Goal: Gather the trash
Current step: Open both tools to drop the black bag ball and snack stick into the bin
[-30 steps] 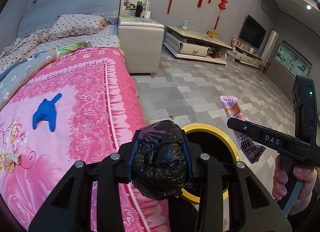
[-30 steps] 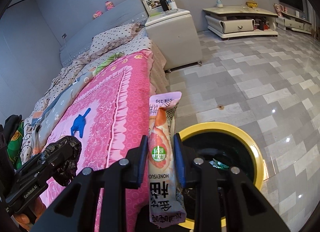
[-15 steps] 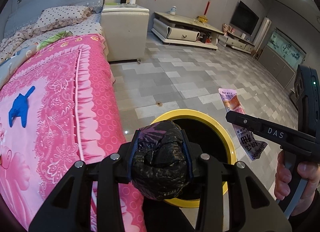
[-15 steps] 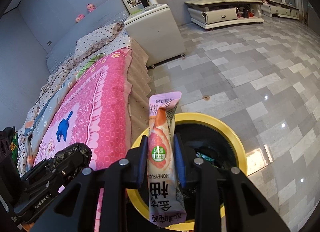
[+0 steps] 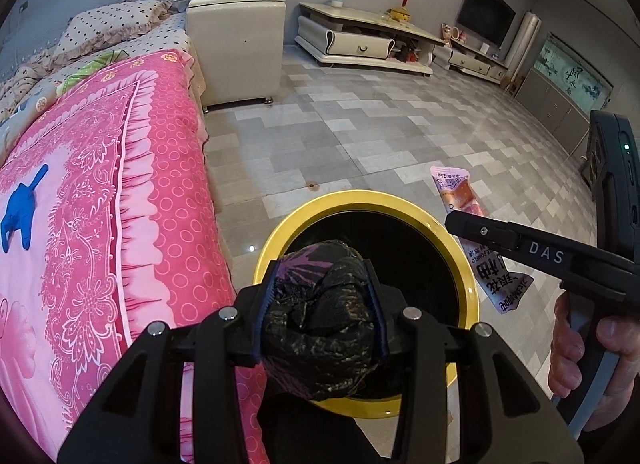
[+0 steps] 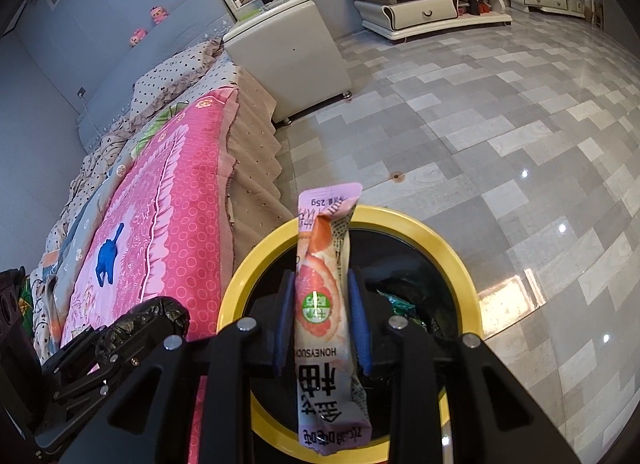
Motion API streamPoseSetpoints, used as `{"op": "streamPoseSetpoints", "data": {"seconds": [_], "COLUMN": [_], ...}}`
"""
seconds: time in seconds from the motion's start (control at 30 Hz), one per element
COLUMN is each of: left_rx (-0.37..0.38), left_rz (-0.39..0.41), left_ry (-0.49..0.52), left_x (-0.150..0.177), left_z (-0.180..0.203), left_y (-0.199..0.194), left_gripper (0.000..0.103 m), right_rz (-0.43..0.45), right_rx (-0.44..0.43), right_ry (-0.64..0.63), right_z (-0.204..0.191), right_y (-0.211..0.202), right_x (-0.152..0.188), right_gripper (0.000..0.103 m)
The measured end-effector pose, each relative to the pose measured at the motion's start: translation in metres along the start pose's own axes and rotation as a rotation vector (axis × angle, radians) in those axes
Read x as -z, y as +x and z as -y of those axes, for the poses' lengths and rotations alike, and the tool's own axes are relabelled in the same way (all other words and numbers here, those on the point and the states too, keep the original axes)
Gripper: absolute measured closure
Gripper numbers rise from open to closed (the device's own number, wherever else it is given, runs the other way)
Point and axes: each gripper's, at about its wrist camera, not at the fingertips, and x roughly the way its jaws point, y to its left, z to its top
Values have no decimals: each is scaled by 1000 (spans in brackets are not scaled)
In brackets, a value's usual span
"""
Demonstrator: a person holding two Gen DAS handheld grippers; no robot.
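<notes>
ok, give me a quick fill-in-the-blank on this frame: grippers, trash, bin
1. The left gripper is shut on a crumpled ____ plastic bag.
2. The right gripper holds a pink snack ____.
3. The bin below both has a ____ rim.
4. A blue toy lies on the ____.

Missing: black; wrapper; yellow; bed

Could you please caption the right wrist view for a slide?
Right gripper holds a pomelo snack wrapper above the yellow-rimmed bin.

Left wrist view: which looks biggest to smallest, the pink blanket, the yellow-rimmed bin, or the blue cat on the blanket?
1. Pink blanket
2. Yellow-rimmed bin
3. Blue cat

As pictured only.
</notes>
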Motion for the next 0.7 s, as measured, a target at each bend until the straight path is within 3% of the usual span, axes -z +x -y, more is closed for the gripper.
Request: {"op": "streamPoseSetpoints", "data": {"seconds": [0.4, 0.57, 0.7], "left_rx": [20, 26, 34], "left_rz": [9, 22, 37], "left_ry": [-27, -34, -49], "left_x": [2, 2, 4], "left_z": [-3, -5, -8], "left_y": [-5, -12, -20], "left_gripper": [57, 49, 42], "right_rz": [24, 30, 35], "right_rx": [2, 13, 28], "right_ry": [29, 41, 49], "right_z": [8, 10, 11], "right_y": [-8, -10, -13], "right_x": [2, 3, 4], "right_gripper": [76, 64, 62]}}
